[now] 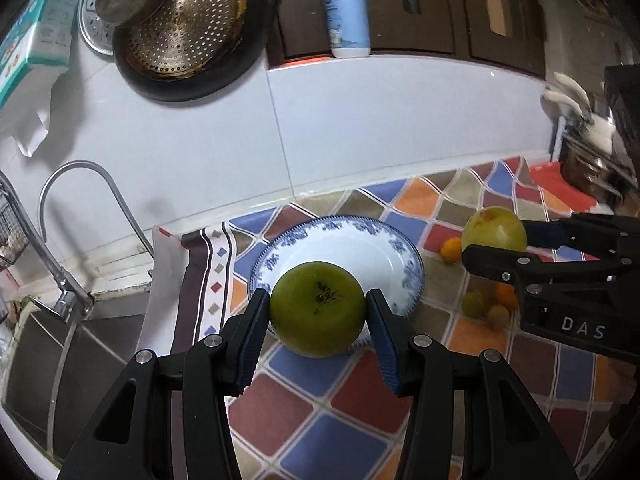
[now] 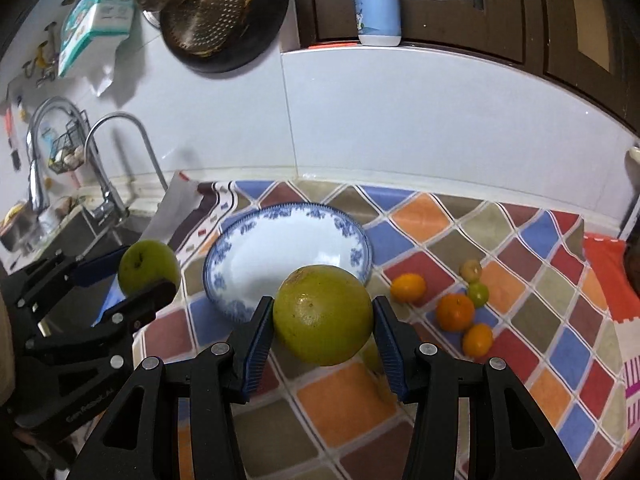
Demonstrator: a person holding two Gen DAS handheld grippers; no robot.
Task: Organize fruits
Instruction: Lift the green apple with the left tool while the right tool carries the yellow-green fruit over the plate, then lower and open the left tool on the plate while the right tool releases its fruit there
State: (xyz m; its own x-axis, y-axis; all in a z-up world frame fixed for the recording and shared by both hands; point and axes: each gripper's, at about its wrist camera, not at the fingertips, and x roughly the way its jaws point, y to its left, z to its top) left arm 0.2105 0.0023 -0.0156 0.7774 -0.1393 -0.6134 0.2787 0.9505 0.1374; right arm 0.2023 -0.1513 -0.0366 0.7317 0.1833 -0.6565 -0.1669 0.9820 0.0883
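The left hand-held gripper (image 1: 318, 310) is clamped on a green apple (image 1: 318, 308), its blue-padded fingers (image 1: 256, 332) pressing either flank, and the fruit hangs over the near rim of the blue-and-white bowl (image 1: 394, 248), which has nothing in it. Off to the right, the right hand-held gripper (image 2: 323, 320) grips a larger yellow-green citrus (image 2: 323, 314) the same way, held up above the counter (image 2: 440, 216) just beside the bowl's near right edge. From the left wrist view that citrus shows between the other gripper's black fingers; from the right wrist view the apple sits at the far left, pinched in its gripper beside the bowl. The counter is covered with a cloth of coloured diamonds, and a small cluster of fruit lies on it to the right of the bowl: an orange tangerine (image 2: 455, 312), two little oval orange ones (image 2: 408, 287), a small green one (image 2: 479, 294) and a pale yellowish one (image 2: 470, 269), close together. A sink with a curved tap (image 1: 80, 216) lies to the left, a dark pan with a perforated strainer (image 1: 188, 24) hangs on the tiled wall, and a pale blue bottle (image 1: 346, 16) stands on the ledge above.
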